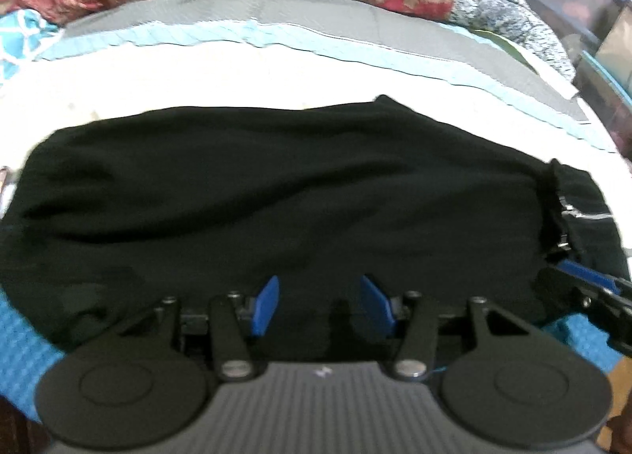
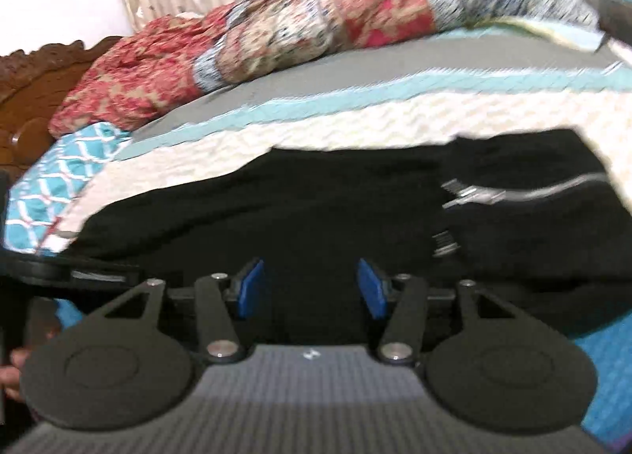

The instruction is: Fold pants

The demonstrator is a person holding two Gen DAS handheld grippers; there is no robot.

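The black knit pants (image 1: pixel 276 193) lie across the cream textured bedspread (image 1: pixel 197 79), already doubled into a broad band running left to right. Their elasticated waistband with a silver zip (image 2: pixel 525 187) sits at the right end. The near edge of the band overhangs a blue waffle-weave cloth (image 1: pixel 23 343).

**Gripper state.** The left gripper (image 1: pixel 318 304) hovers over the near edge at mid-length. Its blue pads (image 1: pixel 266 306) stand apart with nothing between them. The right gripper (image 2: pixel 312 288) hovers over the near edge closer to the waistband. Its jaws are also apart and empty. Neither tool holds cloth, so the judgement is that a new grasp is to be set up.

**Recommended procedure.**
1. Choose grasp points at one end of the band, one on the near corner and one on the far corner, so the fold line stays square.
2. Lower each gripper until one pad slides under all layers. A partial pinch would probably peel the top layer away.
3. Close both sets of jaws before lifting.
4. Carry the end across in a low arc, both tools level.

**Caution.** The zip and gathered waist are bulky and may skew the stack. The patterned red quilt (image 2: pixel 237 39) at the far side lies well apart from the work.
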